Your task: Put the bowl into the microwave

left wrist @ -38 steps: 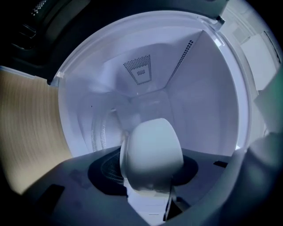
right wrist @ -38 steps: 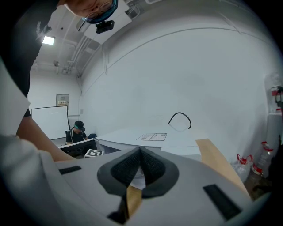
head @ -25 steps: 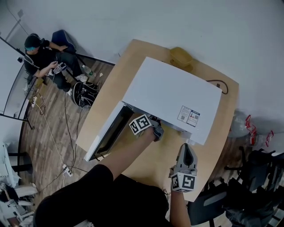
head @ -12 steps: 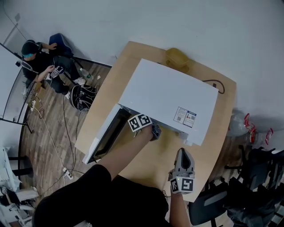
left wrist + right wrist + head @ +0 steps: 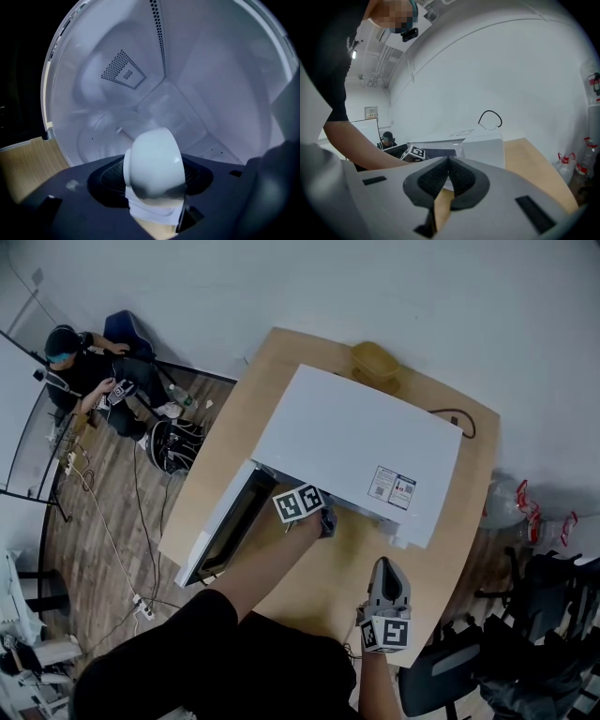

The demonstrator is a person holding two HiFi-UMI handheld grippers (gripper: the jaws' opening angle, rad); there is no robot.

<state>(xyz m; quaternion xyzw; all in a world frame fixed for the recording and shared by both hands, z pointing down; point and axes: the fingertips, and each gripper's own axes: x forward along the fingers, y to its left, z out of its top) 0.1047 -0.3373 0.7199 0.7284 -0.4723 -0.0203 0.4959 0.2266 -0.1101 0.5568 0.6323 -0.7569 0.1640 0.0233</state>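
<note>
1 bowl [image 5: 154, 159] in left claw [image 5: 153, 182], inside microwave [image 5: 215, 79].

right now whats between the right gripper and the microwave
Nothing but bare table: the head view shows plain wood between the right gripper and the microwave.

Light wood table [image 5: 223, 437]; yellow container [image 5: 375, 360] at far edge, black cable loop [image 5: 457, 417] near right corner; seated person [image 5: 86, 371] on blue chair [image 5: 127, 326] far left; black office chair [image 5: 441, 681] lower right
</note>
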